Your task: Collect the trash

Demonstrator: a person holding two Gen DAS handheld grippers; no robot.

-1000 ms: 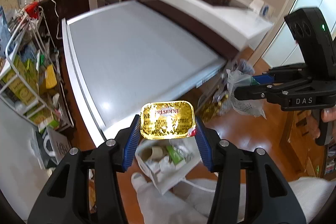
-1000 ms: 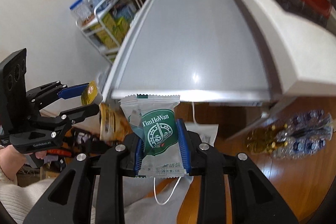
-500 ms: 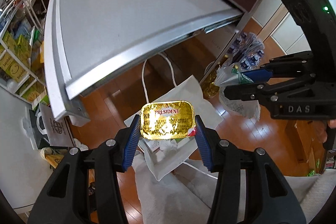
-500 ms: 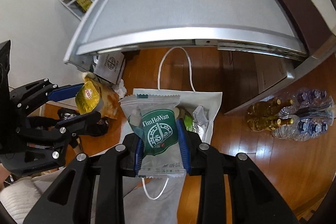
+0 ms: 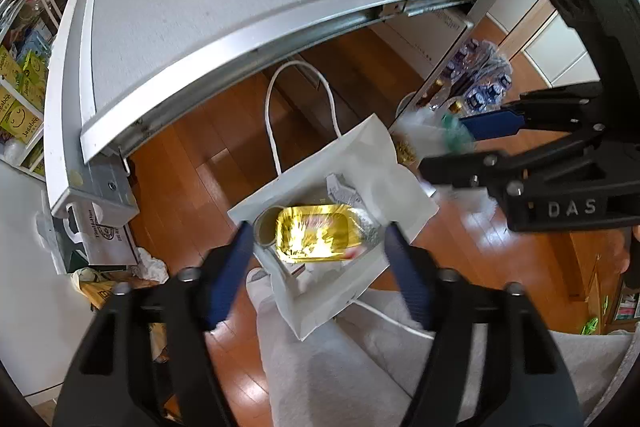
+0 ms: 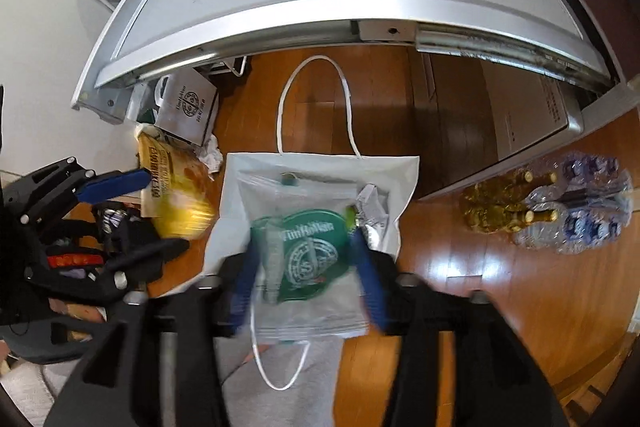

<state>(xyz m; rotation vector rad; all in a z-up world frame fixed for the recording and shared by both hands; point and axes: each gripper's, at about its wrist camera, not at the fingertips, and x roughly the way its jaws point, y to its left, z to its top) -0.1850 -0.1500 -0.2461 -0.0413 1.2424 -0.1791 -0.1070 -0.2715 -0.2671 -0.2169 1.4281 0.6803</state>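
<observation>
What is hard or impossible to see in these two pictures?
- Left wrist view: the gold butter packet is blurred, so its print is unreadable, and whether it already rests in the white paper bag is unclear.
- Right wrist view: the green TimHoWan packet is blurred and covers most of the bag's inside.
- Right wrist view: the labels of the bottles are too small to read.
</observation>
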